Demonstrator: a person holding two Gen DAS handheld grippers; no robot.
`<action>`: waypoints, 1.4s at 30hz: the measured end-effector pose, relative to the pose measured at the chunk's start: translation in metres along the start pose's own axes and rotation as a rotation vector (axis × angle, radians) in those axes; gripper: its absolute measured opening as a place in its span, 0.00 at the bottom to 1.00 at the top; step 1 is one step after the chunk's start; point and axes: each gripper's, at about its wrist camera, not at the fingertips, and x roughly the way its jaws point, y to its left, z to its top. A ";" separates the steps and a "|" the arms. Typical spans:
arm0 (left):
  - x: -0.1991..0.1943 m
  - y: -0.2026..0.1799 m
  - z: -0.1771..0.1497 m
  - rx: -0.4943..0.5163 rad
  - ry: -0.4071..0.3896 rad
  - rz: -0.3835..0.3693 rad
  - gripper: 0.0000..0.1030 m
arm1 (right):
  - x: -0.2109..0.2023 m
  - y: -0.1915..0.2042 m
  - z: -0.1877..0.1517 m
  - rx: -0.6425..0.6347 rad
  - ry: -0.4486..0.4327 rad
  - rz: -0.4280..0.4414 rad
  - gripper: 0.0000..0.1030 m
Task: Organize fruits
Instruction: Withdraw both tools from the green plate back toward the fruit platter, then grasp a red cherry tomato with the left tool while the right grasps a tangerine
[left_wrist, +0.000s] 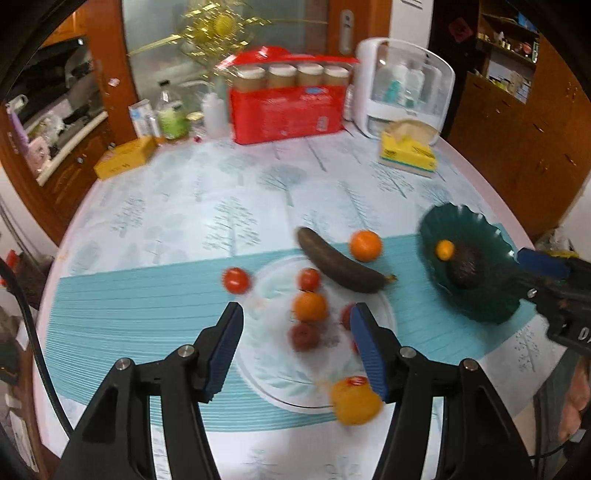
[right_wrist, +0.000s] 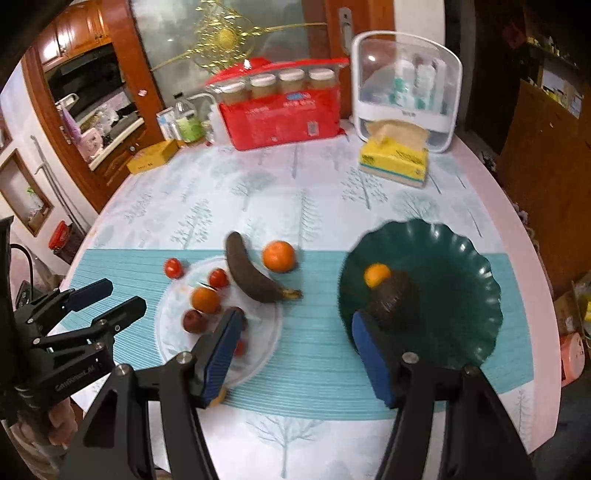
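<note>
A clear glass plate (left_wrist: 280, 373) (right_wrist: 258, 332) holds a tomato (left_wrist: 308, 279), a small orange (left_wrist: 310, 306) and a dark red fruit (left_wrist: 303, 336). A blackened banana (left_wrist: 341, 266) (right_wrist: 251, 275) lies across its far edge, with an orange (left_wrist: 365, 245) (right_wrist: 279, 256) beside it. A tomato (left_wrist: 236, 280) (right_wrist: 173, 268) lies left of the plate. A yellow-orange fruit (left_wrist: 355, 400) sits at the plate's near rim. The dark green bowl (left_wrist: 476, 306) (right_wrist: 461, 295) holds an avocado (left_wrist: 467, 267) (right_wrist: 395, 302) and a small orange fruit (left_wrist: 444, 250) (right_wrist: 376, 275). My left gripper (left_wrist: 295, 347) (right_wrist: 107, 299) is open above the plate. My right gripper (right_wrist: 295, 350) (left_wrist: 543, 273) is open, between plate and bowl.
At the table's back stand a red pack of jars (left_wrist: 288, 107), a white storage case (left_wrist: 404, 85), a yellow tissue box (left_wrist: 408, 151) (right_wrist: 395, 158), bottles (left_wrist: 171, 110) and a yellow box (left_wrist: 125, 157). Wooden cabinets surround the round table.
</note>
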 end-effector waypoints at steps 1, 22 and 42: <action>-0.002 0.004 0.002 -0.001 -0.008 0.012 0.58 | -0.003 0.005 0.005 -0.011 -0.010 0.002 0.62; 0.018 0.082 0.076 -0.106 -0.074 0.125 0.72 | 0.023 0.057 0.113 -0.126 -0.088 0.006 0.62; 0.193 0.087 0.033 -0.197 0.245 0.052 0.60 | 0.200 0.010 0.084 -0.069 0.280 0.014 0.62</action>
